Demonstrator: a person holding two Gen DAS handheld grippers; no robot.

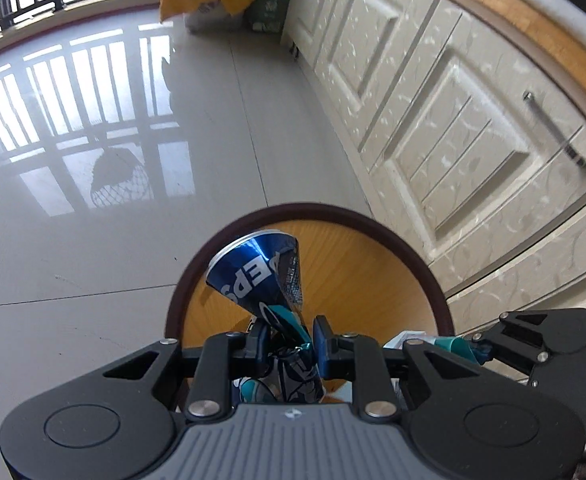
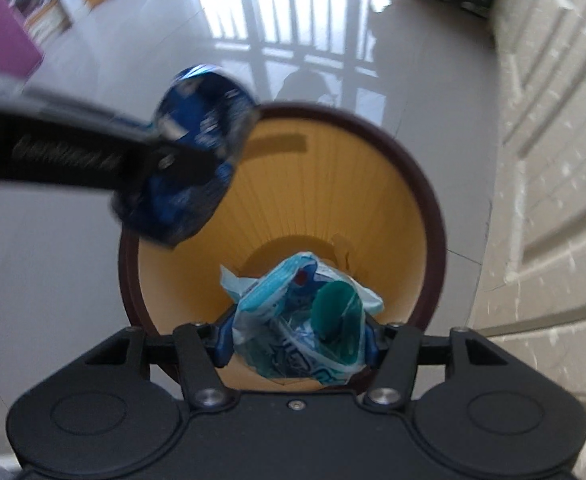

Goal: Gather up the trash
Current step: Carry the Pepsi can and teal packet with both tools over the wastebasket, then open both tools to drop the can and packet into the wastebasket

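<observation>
A crushed blue can is pinched at its waist by the left gripper, and a crumpled teal wrapper is clamped in the right gripper — both held over the open wooden bin. The wrapper is best released centred above the bin's mouth; the can, nearer the left rim, should be brought inward first. Beyond, bare tiled floor lies leftward — the cabinet doors crowd the right.

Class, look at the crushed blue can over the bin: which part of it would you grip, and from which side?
Grip the crushed blue can at its pinched waist, coming side-on across the flattened faces. The waist is its narrowest part, while the round end flares wide. The left gripper holds it there.
</observation>
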